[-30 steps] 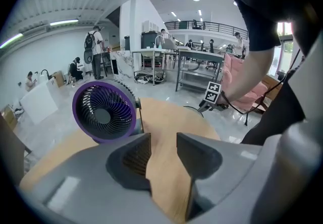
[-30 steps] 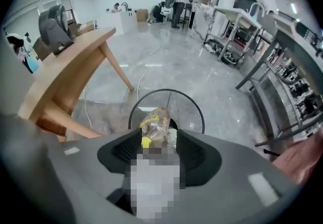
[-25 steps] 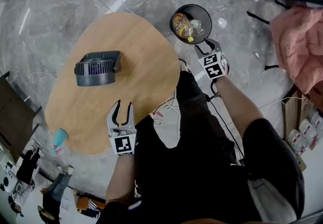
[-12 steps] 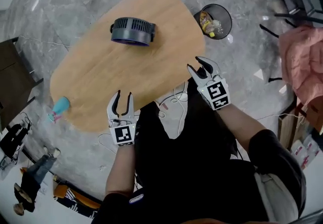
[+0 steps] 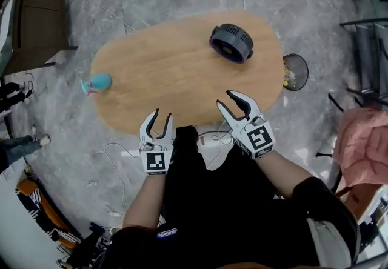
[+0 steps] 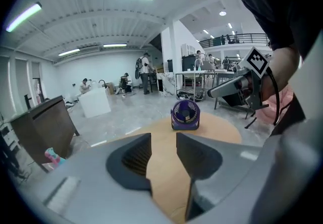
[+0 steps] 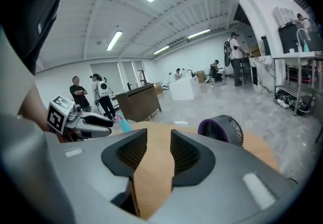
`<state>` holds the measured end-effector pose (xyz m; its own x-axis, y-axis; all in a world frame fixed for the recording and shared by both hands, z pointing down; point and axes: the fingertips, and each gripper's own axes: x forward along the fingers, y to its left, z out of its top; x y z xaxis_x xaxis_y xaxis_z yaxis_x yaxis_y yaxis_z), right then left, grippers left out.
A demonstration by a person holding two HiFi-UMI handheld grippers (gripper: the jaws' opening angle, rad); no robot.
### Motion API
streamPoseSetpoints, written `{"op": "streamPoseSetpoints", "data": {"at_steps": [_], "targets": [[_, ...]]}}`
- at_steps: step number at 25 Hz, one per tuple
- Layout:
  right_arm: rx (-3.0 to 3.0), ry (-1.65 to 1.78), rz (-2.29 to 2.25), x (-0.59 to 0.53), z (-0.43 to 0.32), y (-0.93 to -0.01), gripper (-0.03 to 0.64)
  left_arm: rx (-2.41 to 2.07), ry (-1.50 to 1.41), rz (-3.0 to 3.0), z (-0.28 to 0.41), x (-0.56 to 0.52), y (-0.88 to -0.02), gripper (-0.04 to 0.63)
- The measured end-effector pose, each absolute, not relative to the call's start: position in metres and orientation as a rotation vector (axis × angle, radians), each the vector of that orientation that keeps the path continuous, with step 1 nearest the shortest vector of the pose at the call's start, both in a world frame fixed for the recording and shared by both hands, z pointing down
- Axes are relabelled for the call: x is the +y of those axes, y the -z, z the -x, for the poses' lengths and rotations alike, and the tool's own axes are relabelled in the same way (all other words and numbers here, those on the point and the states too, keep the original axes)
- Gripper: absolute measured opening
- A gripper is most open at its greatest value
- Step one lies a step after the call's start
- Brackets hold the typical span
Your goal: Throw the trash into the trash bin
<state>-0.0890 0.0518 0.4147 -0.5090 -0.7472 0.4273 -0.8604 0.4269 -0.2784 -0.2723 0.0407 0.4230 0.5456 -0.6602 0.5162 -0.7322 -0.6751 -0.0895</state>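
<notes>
Scanning from the left: a small teal plastic-looking item with a pink patch (image 5: 97, 83) lay at the left end of the oval light-wood table (image 5: 176, 74). Whether it sat on the rim or just off it could not be told, and its exact kind was too small to make out. It was judged to be the trash left to bin. It looked light and thin-walled, so it would likely roll or dent. Best hold would be across the middle of its body with a soft squeeze.

The left gripper (image 5: 162, 115) hung over the near table edge, jaws partly apart with nothing between them. The right gripper (image 5: 225, 99) was just beside it to the right. Its jaws had just been closing to a moderate gap and held nothing, with only tabletop showing through.

A round dark grey fan with purple inside (image 5: 231, 42) sat on the far right of the table. A black mesh trash bin (image 5: 307, 73) stood on the floor just past the right end, with yellow trash (image 5: 286, 75) already inside, well apart from the teal item.
</notes>
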Motion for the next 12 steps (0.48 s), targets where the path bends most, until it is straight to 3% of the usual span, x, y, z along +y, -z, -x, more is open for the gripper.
{"op": "streamPoseSetpoints", "data": {"at_steps": [7, 12], "targets": [[-2.549, -0.608, -1.325, 0.034, 0.117, -0.324, 0.135, -1.368, -0.619, -2.577, 0.3, 0.034, -0.337, 0.141], [-2.664, -0.526, -1.287, 0.023, 0.124, -0.238, 0.038, -1.379, -0.601, -2.69, 0.288, 0.026, -0.259, 0.076]]}}
